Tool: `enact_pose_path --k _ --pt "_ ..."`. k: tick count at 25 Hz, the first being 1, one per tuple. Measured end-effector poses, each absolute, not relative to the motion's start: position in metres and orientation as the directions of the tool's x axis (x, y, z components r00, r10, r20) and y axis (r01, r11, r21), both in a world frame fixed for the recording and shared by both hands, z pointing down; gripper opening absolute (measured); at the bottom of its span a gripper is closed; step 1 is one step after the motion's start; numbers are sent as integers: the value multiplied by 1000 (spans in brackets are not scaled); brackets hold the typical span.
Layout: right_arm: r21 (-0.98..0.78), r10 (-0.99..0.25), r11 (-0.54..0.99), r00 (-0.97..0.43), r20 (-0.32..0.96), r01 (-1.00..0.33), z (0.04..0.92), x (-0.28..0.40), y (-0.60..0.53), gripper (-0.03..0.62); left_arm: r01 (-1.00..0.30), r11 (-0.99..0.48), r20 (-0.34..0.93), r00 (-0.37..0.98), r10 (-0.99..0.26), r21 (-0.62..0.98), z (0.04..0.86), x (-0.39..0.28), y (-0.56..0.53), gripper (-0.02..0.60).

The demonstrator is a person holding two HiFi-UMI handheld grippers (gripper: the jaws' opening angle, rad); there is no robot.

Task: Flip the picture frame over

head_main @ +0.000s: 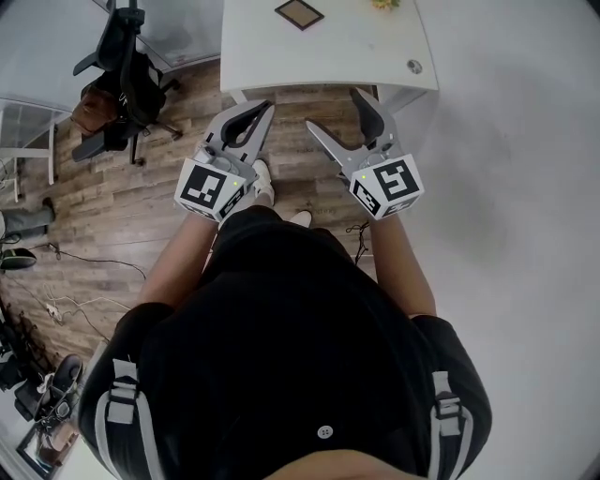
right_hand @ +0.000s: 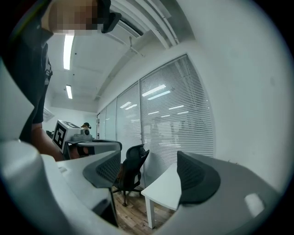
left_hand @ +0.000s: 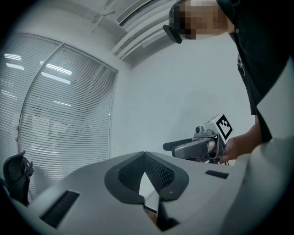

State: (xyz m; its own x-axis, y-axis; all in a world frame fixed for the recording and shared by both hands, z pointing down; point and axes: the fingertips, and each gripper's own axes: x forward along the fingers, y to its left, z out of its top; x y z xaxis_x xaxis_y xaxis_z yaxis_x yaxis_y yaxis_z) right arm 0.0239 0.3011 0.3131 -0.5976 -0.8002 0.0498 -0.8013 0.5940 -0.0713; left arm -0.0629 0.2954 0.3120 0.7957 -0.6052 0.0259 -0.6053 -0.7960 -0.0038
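The picture frame (head_main: 299,13) lies flat near the far edge of the white table (head_main: 356,56), well apart from both tools, so the step in hand is judged to be the approach. The right gripper (head_main: 333,108) is held released, its jaws spread wide with nothing between them. The left gripper (head_main: 265,108) is clenched on nothing. Both should be carried level over the table. One frame edge should be taken by the right jaws, and the left should be opened before support is given.
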Motion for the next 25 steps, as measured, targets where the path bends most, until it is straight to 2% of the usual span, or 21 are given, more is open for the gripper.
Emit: enact_pose_path --k 25 --pt "-93 -810 558 -565 154 -825 335 -16 103 379 -565 -823 50 825 -563 59 333 -104 95 3"
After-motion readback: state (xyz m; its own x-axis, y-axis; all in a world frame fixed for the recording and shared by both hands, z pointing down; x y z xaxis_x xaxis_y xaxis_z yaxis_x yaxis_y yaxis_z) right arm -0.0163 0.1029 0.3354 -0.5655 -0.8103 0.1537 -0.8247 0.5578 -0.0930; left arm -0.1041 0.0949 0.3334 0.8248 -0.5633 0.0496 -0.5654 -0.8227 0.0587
